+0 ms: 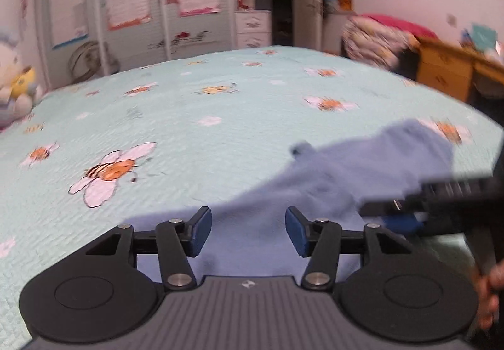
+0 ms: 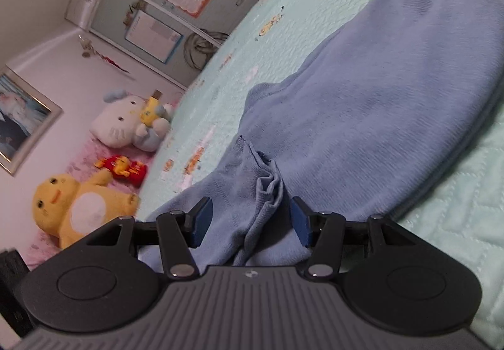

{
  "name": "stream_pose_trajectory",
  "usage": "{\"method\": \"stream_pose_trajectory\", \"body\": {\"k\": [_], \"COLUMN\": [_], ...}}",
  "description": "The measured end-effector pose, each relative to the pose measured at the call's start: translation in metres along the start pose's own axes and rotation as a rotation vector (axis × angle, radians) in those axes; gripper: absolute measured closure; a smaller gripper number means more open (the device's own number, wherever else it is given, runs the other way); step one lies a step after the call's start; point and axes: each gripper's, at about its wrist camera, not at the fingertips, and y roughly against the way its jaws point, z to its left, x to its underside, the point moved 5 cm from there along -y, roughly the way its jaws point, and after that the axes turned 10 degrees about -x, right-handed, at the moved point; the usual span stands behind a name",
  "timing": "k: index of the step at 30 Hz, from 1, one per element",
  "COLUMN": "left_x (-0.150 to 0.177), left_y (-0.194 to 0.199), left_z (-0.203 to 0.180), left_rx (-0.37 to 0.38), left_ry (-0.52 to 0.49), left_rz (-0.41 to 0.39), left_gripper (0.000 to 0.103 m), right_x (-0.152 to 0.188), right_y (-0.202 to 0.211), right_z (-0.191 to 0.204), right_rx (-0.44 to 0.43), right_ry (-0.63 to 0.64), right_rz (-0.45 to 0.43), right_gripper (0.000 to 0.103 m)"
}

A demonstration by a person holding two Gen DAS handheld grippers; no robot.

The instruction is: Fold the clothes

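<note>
A light blue garment (image 1: pixel 352 173) lies on the mint bedspread (image 1: pixel 189 117) with bee and flower prints. In the left wrist view my left gripper (image 1: pixel 248 232) hovers open over the garment's near edge, nothing between its fingers. The other tool (image 1: pixel 434 192) reaches in from the right over the cloth, with a hand (image 1: pixel 489 293) on its grip. In the right wrist view the garment (image 2: pixel 378 104) spreads wide, and a bunched fold (image 2: pixel 267 195) of it rises between the open fingers of my right gripper (image 2: pixel 250 222), which stand apart from it on both sides.
Plush toys (image 2: pixel 129 123) and a yellow plush (image 2: pixel 82 208) sit at the bed's head on pink bedding. A wardrobe (image 1: pixel 132 10) with posters stands past the bed. A wooden desk (image 1: pixel 453 66) and a heap of bedding (image 1: pixel 378 35) are at the right.
</note>
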Motion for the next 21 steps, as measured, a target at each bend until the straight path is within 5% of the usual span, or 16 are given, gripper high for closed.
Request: {"method": "stream_pose_trajectory", "body": {"k": [2,4,10,17,21], "left_x": [-0.004,-0.004,0.002,0.027,0.023], "left_y": [-0.006,-0.010,-0.013,-0.041,-0.034], "left_z": [0.016,0.027,0.035,0.012,0.021], "left_rx": [0.001,0.012,0.037,0.019,0.018], "left_ry": [0.075,0.120,0.091,-0.053,0.008], "left_rz": [0.013,0.031,0.060,0.126,0.103], "left_gripper": [0.048,0.048,0.050,0.048,0.049], "right_x": [0.001,0.003,0.005,0.013,0.012], "right_y": [-0.006,-0.008,0.023,0.023,0.029], "right_z": [0.001,0.000,0.006,-0.019,-0.016], "right_rx": [0.019,0.002,-0.092,0.015,0.005], "right_ry": [0.012,0.007,-0.035,-0.025,-0.024], "right_rz": [0.009,0.022,-0.013,0.025,-0.001], "right_gripper": [0.053,0.098,0.099,0.099,0.093]}}
